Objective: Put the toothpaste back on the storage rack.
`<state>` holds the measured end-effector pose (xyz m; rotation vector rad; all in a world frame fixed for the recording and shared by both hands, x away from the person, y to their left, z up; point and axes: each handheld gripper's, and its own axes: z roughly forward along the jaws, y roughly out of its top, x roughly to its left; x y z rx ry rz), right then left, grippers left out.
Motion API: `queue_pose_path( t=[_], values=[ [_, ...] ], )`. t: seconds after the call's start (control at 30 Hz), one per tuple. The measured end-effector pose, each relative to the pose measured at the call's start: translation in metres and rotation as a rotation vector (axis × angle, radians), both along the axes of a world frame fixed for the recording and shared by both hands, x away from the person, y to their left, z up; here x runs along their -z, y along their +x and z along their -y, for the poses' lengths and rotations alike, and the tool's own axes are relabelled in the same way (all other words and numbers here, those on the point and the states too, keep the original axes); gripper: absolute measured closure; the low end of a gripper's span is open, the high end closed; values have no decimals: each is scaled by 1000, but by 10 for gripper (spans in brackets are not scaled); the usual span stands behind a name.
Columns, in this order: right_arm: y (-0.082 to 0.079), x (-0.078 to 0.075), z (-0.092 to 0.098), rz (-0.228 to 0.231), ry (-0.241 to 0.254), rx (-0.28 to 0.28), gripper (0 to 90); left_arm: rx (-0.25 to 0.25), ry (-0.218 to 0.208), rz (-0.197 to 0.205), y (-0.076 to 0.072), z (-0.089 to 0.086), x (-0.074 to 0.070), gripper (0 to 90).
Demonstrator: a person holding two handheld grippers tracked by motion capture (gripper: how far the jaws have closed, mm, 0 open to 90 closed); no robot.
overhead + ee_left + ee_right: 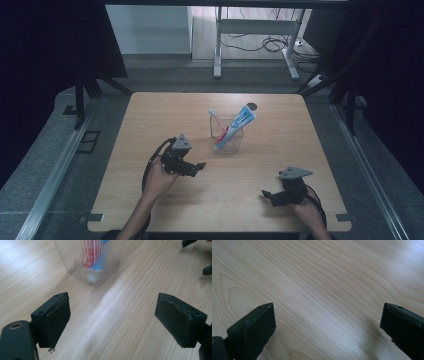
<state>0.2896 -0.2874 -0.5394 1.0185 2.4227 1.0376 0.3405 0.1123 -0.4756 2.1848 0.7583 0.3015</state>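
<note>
Both grippers sit low over the wooden table (150, 115), left gripper (196, 167) and right gripper (268, 195) each with jaws wide apart, holding nothing. Clear ribbed cup (227, 136) stands mid-table just beyond the left one, toothpaste tube (239, 122) and toothbrush (216, 118) leaning inside.

A lab-like workroom: black curtains (50, 50), loose floor cables (260, 44), metal desk frame (255, 30), bare wooden table (280, 125).

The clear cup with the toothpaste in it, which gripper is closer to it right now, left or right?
Left. The left gripper sits open just beside the clear cup, at its near left. The right gripper is open too, farther off toward the table's near right.
</note>
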Motion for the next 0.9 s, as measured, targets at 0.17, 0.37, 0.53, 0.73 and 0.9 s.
queue_pose_path(
  t=[0.17,0.37,0.53,0.73,0.9],
  values=[
    [0,0,0,-1,-2,2,1,-31,14,-10,-7,-12,13,132],
    [0,0,-1,-4,-2,3,1,-64,4,-35,-13,-23,28,133],
    [-1,0,-1,-4,-4,1,1,-88,57,-48,-18,-25,41,134],
    [-1,1,-2,-9,-7,-5,1,-108,84,-74,-21,-24,51,133],
    [-1,1,-1,-11,-10,-10,1,-125,114,-74,-22,-23,55,133]
  ],
)
